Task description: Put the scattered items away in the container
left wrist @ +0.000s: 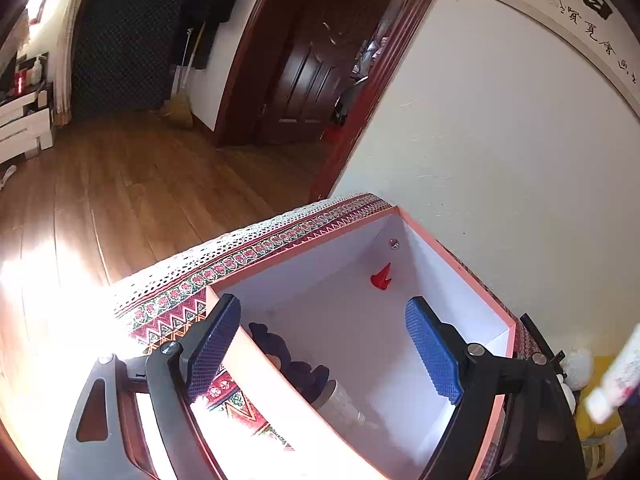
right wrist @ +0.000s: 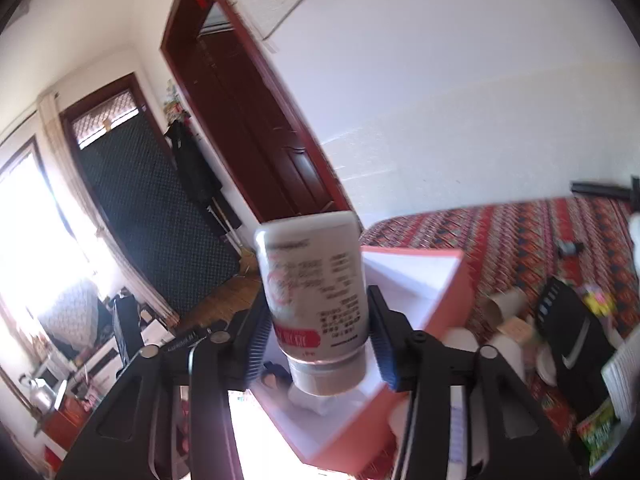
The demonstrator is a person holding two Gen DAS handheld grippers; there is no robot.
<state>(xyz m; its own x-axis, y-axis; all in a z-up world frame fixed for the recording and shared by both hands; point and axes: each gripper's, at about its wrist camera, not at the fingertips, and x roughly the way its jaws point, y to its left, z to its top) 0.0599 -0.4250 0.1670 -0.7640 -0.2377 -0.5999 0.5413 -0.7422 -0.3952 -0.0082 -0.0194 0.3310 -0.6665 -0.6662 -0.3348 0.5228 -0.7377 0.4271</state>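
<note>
A pink box with a white inside [left wrist: 312, 264] stands on a patterned tablecloth [left wrist: 176, 300]. In it lie a red cone [left wrist: 382, 278], a dark blue item [left wrist: 288, 356] and a pale cylinder [left wrist: 340, 404]. My left gripper [left wrist: 322, 304] is open and straddles the box's near wall, one finger outside and one over the inside, holding nothing. In the right wrist view a white bottle with a red label [right wrist: 316, 280] hangs cap down between the fingers of my right gripper [right wrist: 316, 300]. Both pads stand slightly off it. It is above the box [right wrist: 452, 292].
The red patterned table [right wrist: 520, 232] carries scattered things to the right of the box: a cardboard tube [right wrist: 504, 304], a black pouch [right wrist: 568, 332], a small dark bottle [right wrist: 570, 248] and a green packet [right wrist: 596, 436]. A white wall runs behind; wooden floor [left wrist: 120, 184] lies left of the table edge.
</note>
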